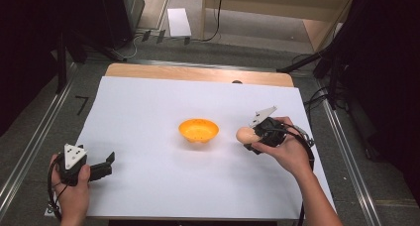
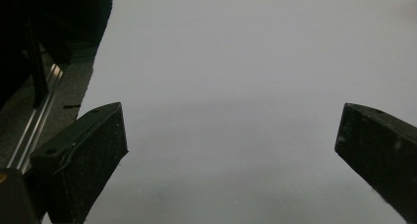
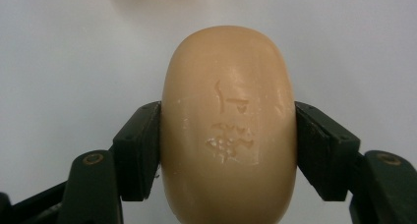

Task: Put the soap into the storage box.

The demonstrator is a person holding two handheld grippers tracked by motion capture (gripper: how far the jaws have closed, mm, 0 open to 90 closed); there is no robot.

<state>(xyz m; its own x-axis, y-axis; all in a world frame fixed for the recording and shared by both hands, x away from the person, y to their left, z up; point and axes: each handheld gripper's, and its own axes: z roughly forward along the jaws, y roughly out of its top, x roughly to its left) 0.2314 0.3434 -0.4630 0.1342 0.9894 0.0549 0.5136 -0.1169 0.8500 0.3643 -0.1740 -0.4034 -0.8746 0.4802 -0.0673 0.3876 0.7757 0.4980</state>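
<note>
a white sheet [image 1: 148, 117] covers a wooden table [image 1: 198, 73], leaving a strip of bare wood along the far edge. grey floor with metal rails runs down both sides, and dark stands and cables crowd the far corners of the room.

the right gripper [image 1: 251, 137] is clamped on a tan bar of soap [image 1: 245, 135], held just above the sheet near its right edge, about halfway between the near and far edges. in the right gripper view the soap [image 3: 228, 126] is an oval with its long axis running straight out along the jaws, its rounded end pointing away from the hand and toward the middle of the sheet; both jaws press its long sides, and a stamped mark faces up.

an orange bowl [image 1: 198, 130] sits at the centre of the sheet, just left of the soap and apart from it, with nothing between them.

the left gripper [image 1: 106, 165] rests near the sheet's near left corner, jaws wide apart over bare sheet.
</note>
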